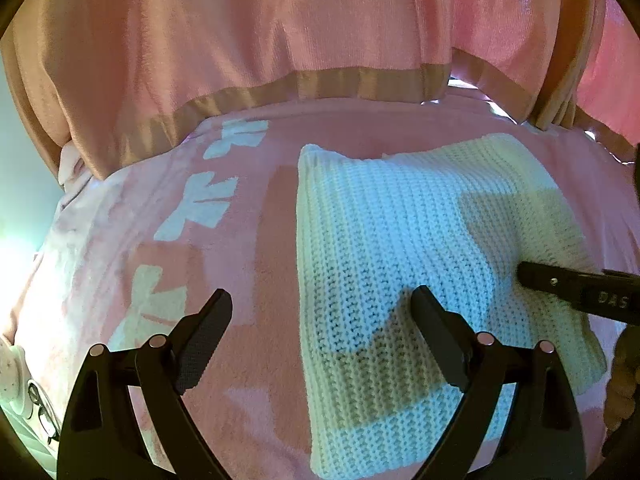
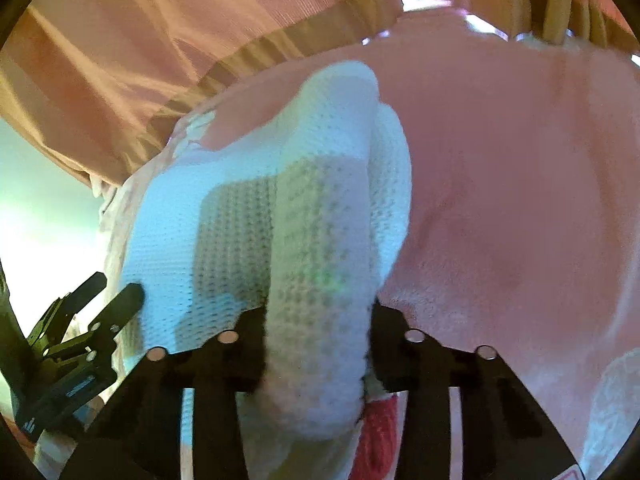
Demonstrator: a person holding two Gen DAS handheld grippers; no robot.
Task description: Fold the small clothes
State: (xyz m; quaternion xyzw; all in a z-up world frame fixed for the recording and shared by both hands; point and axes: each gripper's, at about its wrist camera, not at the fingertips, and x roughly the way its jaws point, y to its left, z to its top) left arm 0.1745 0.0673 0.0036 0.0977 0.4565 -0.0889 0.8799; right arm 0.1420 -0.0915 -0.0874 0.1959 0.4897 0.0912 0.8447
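A white knitted garment (image 1: 400, 248) lies partly folded on a pink blanket (image 1: 260, 240). My left gripper (image 1: 322, 312) is open just above the garment's near left edge and holds nothing. My right gripper (image 2: 318, 320) is shut on a raised fold of the white knit (image 2: 320, 240), lifting its right side. A finger of the right gripper (image 1: 576, 288) shows at the right of the left wrist view, on the garment. The left gripper (image 2: 108, 296) shows at the lower left of the right wrist view.
The pink blanket has white bow prints (image 1: 200, 204) on its left part. A pink curtain with a tan band (image 1: 280, 40) hangs behind the blanket. A red and white item (image 2: 380, 432) sits under the right gripper. Small white objects (image 1: 24, 384) lie at the far left.
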